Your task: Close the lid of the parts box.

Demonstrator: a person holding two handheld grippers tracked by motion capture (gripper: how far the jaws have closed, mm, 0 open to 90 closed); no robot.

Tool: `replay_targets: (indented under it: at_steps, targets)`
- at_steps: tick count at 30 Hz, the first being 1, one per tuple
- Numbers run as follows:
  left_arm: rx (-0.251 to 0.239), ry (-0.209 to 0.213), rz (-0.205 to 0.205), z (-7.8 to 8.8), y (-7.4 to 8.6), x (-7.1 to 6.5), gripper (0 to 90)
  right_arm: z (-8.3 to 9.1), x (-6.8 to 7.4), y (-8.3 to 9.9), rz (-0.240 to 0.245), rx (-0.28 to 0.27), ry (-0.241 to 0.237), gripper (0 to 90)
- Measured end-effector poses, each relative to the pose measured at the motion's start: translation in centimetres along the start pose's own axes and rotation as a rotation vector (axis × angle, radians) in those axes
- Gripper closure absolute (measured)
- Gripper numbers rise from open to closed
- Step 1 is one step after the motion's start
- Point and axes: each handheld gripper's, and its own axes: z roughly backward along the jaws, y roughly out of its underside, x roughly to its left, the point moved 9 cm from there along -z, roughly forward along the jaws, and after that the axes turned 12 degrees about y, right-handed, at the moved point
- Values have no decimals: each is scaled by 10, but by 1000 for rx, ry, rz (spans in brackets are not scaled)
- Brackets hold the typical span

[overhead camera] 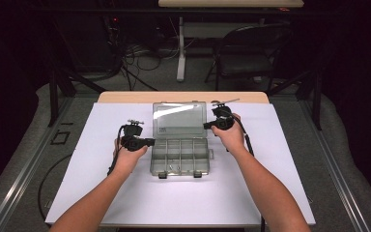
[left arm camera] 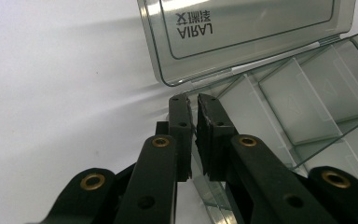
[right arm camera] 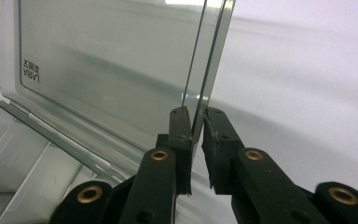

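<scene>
A clear plastic compartment box (overhead camera: 179,155) lies on the white surface (overhead camera: 101,193) with its lid (overhead camera: 179,119) swung open and standing up from the hinge at the box's far edge; the work in hand looks like handling that lid, most likely swinging it shut over the tray, though opening it further cannot be ruled out.

The left gripper (overhead camera: 147,142) sits at the left wall of the box, near the hinge corner; in the left gripper view its jaws are drawn nearly together on the thin wall of the tray (left arm camera: 307,107), and they appear to pinch that wall to keep the box from sliding.

The right gripper (overhead camera: 207,125) is at the right edge of the lid, above the box's right side; in the right gripper view the lid's edge (right arm camera: 209,60) stands between the two jaws, one pad against the pane and the other a sliver off it, so whether the hold is firm yet I cannot tell.

Judged from this, the step is securing the lid's edge while the tray is braced; the next move calls for a full pinch on the pane, then an arc about the hinge line toward the near side of the box, with the left grip kept steady; a loose hold could let the slick plastic slip.
</scene>
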Motion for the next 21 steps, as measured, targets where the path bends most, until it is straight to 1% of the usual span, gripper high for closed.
replay_targets:
  at_steps: [5,10,11,14,21]
  targets:
    - [-2,1,1,0,0,0,848,1,1,0,5,-19,7,824]
    - [-2,1,1,0,0,0,847,3,1,1,31,-47,15,823]
    - [-2,2,1,0,0,0,848,3,1,1,43,-57,13,823]
    - [-2,3,1,0,0,0,847,5,2,2,45,-65,11,823]
    - [-8,5,2,0,0,0,847,9,3,3,73,-127,6,824]
